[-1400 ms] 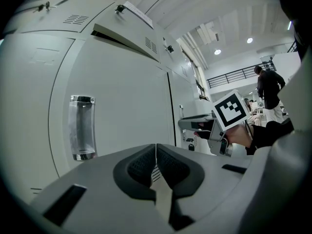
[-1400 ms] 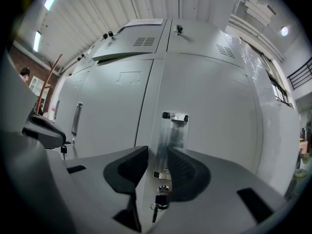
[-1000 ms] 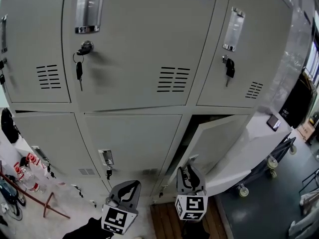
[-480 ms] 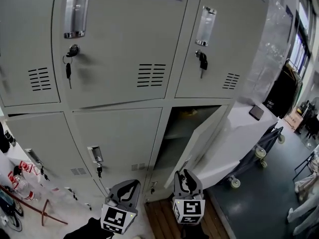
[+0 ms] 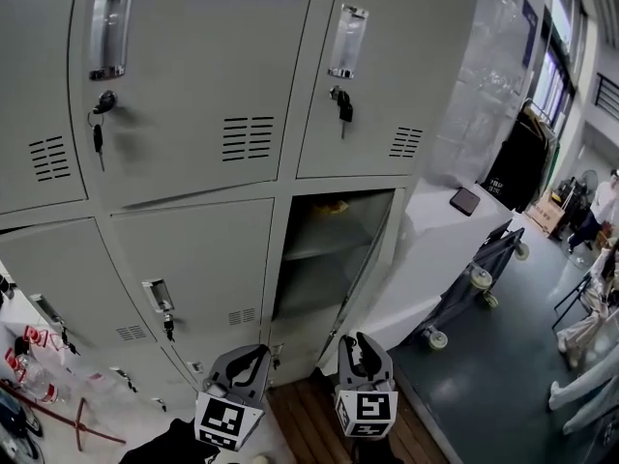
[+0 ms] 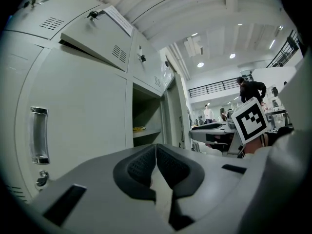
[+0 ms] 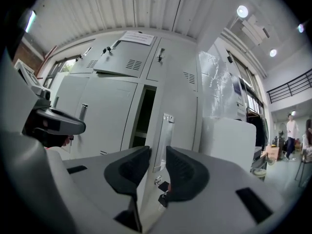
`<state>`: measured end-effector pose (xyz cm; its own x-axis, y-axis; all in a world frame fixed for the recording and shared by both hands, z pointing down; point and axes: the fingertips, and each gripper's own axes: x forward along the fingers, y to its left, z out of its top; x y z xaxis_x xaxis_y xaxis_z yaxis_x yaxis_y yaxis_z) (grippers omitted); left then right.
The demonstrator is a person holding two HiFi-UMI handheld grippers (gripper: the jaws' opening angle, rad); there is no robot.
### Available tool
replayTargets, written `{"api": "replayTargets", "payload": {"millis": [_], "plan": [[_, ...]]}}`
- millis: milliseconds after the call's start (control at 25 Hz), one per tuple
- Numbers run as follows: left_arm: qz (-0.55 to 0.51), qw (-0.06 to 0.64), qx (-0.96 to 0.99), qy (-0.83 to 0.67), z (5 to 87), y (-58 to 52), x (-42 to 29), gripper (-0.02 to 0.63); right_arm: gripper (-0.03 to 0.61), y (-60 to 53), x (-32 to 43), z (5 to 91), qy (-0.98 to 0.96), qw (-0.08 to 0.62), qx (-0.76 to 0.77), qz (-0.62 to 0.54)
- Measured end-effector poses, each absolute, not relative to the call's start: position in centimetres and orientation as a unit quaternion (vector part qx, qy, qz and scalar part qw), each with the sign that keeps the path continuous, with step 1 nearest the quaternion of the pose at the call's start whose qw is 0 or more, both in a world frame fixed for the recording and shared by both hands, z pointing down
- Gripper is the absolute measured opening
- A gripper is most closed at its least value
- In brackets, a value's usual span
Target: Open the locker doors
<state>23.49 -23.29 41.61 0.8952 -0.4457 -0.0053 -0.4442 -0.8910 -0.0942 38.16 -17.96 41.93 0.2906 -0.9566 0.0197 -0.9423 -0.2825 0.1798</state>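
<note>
Right tool (image 7: pixel 157 155) pinches locker door (image 7: pixel 179 112) edge; left tool (image 6: pixel 156 152) closed, empty.
Your door stands wide, near white cabinet (image 5: pixel 440 247).

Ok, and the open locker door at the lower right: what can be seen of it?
The lower-right locker door is pale grey painted metal, standing wide open from its compartment, which shows a shelf. In the right gripper view it carries a shiny upright pull plate and, below that, a lock with keys hanging. Its free edge sits in the right claw, which looks closed on it.
</note>
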Motion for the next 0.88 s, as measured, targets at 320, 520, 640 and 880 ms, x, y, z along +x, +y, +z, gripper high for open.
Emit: {"api": "replayTargets", "payload": {"millis": [320, 520, 640, 880], "plan": [[-0.005, 0.047, -0.978, 0.204, 41.2, -20.5, 26.9, 0.026, 0.101, -13.9, 41.3, 42.0, -0.571, 0.082, 0.816, -0.041], [-0.005, 0.05, -0.979, 0.199, 40.9, -19.0, 29.1, 0.026, 0.094, -12.4, 43.1, 42.0, -0.574, 0.083, 0.813, -0.041], [-0.004, 0.049, -0.979, 0.199, 40.8, -18.3, 30.1, 0.026, 0.082, -11.6, 44.1, 42.1, -0.572, 0.085, 0.815, -0.04], [-0.005, 0.049, -0.979, 0.199, 40.6, -17.4, 31.9, 0.026, 0.044, -10.3, 46.3, 42.1, -0.562, 0.084, 0.822, -0.039]]}}
